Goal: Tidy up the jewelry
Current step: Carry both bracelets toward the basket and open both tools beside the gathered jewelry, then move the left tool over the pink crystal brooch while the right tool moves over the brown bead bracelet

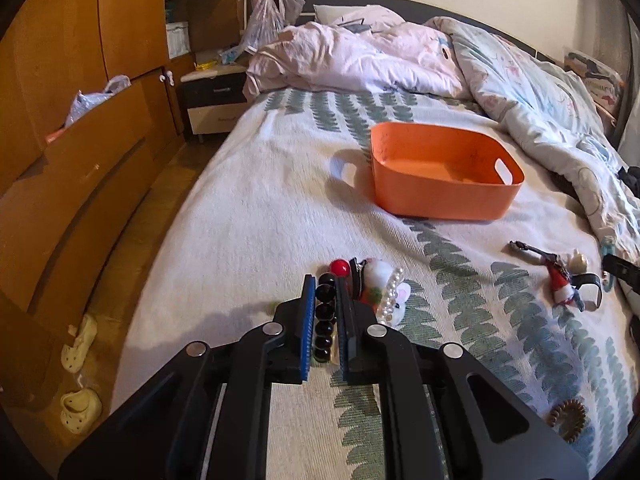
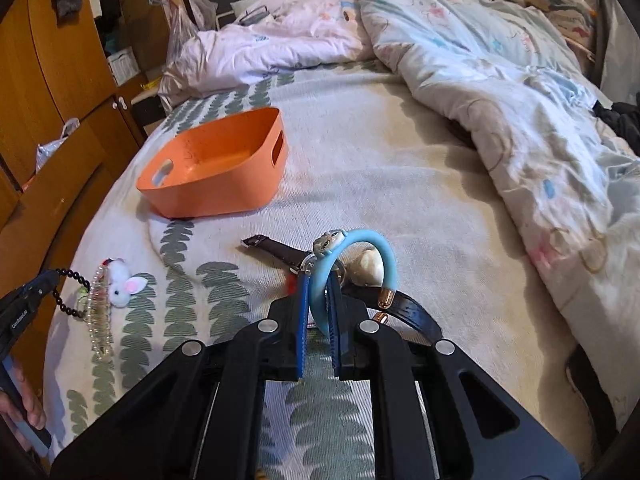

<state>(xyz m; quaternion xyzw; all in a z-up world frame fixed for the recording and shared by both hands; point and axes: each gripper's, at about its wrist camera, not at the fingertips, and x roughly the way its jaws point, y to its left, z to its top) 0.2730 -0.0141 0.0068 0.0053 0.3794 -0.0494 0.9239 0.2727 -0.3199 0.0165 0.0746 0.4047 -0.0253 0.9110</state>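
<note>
Bed [image 1: 260,200] w/ leaf-print cover carries all. Left gripper [image 1: 325,312] is closed on black bead bracelet [image 1: 324,320], near cover's left edge. Right gripper [image 2: 318,304] is closed on blue bangle [image 2: 352,264], above a watch [image 2: 276,250]. Orange basket [image 1: 440,200] sits empty toward the pillows, approx. mid-bed, apart from both.

Wide bed [image 1: 260,200] under white woven cover with green leaf-pattern stripes. Empty orange plastic basket with cut-out handles [image 1: 440,176] mid-bed. Crumpled pale floral duvet [image 1: 540,112] along far and right side. Near edge: white plush bunny clip [image 2: 124,286] beside clear bead bracelet [image 2: 98,312]; dark-strapped wristwatch [image 2: 276,250]; brown spiral hair tie [image 1: 568,418].
</note>
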